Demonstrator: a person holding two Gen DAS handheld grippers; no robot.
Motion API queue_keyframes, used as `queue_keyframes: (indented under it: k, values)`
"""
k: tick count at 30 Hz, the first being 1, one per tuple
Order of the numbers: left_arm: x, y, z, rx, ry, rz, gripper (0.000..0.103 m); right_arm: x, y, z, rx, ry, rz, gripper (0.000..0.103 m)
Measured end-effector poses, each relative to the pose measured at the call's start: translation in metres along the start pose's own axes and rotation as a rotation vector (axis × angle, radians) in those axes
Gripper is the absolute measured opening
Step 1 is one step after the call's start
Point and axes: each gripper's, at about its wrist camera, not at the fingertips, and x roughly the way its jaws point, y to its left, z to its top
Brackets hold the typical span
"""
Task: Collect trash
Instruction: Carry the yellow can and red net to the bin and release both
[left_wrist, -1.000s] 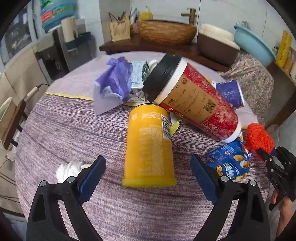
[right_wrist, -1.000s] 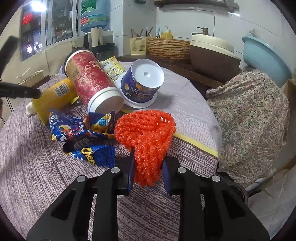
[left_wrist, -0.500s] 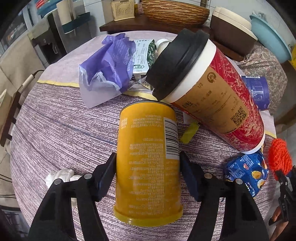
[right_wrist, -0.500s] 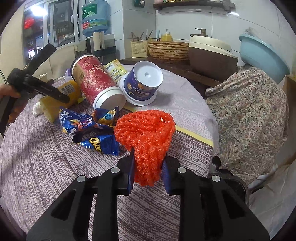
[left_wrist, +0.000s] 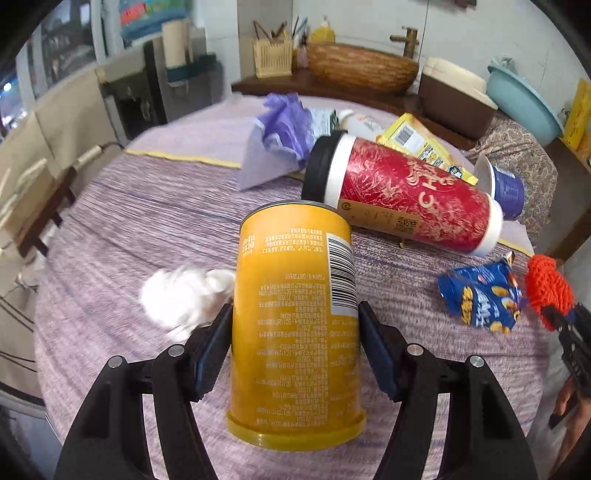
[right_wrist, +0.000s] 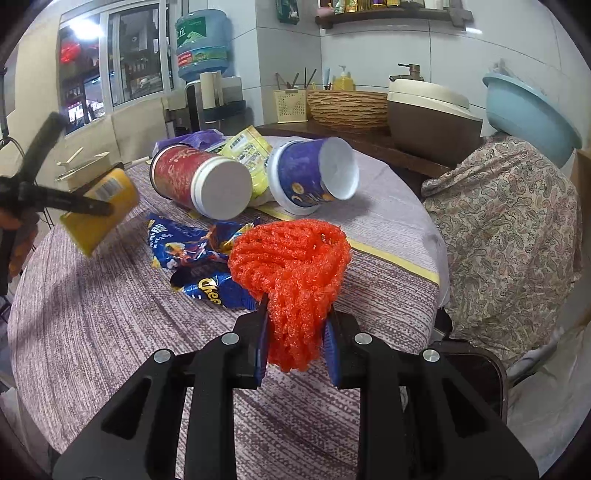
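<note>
My left gripper (left_wrist: 295, 343) is shut on a yellow snack can (left_wrist: 295, 325) and holds it tilted above the table; the can also shows in the right wrist view (right_wrist: 99, 210). My right gripper (right_wrist: 295, 332) is shut on an orange foam net (right_wrist: 291, 266), held above the table's right edge; the net also shows in the left wrist view (left_wrist: 546, 288). On the table lie a red cup with a black lid (left_wrist: 410, 195), a blue paper cup (right_wrist: 314, 177), blue snack bags (right_wrist: 199, 258), a white tissue (left_wrist: 181, 295), a purple bag (left_wrist: 277, 136) and a yellow packet (right_wrist: 247, 147).
The round table has a striped purple cloth (left_wrist: 129, 229). Behind it are a wooden counter with a woven basket (right_wrist: 347, 107), a rice cooker (right_wrist: 424, 110) and a light blue basin (right_wrist: 528, 110). A chair (left_wrist: 48, 206) stands at the left.
My left gripper closed on the yellow can and lifted it off the table, tilted. The red cup rolled and now lies flat. My right gripper still holds the net, a little higher.
</note>
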Motion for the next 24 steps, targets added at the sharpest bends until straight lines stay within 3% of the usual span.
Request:
queue_keyframes:
  k: [5, 10, 14, 17, 19, 24]
  values:
    - [-0.05, -0.015, -0.031, 0.011, -0.142, -0.047, 0.066, -0.011, 0.006, -0.01, 0.021, -0.023, 0.001, 0.026]
    - [-0.085, -0.055, -0.056, 0.064, -0.276, -0.069, 0.066, -0.033, 0.013, -0.023, 0.028, -0.07, -0.013, 0.026]
    - [-0.101, -0.093, -0.076, 0.062, -0.345, -0.138, 0.066, -0.056, 0.006, -0.039, 0.096, -0.116, -0.001, 0.026]
    - [-0.104, -0.132, -0.084, 0.112, -0.359, -0.202, 0.066, -0.069, -0.005, -0.048, 0.136, -0.146, -0.031, 0.026]
    - [-0.103, -0.164, -0.087, 0.159, -0.357, -0.268, 0.066, -0.083, -0.025, -0.059, 0.18, -0.162, -0.104, 0.026]
    - [-0.086, -0.233, -0.086, 0.23, -0.31, -0.425, 0.066, -0.083, -0.096, -0.093, 0.315, -0.067, -0.239, 0.026]
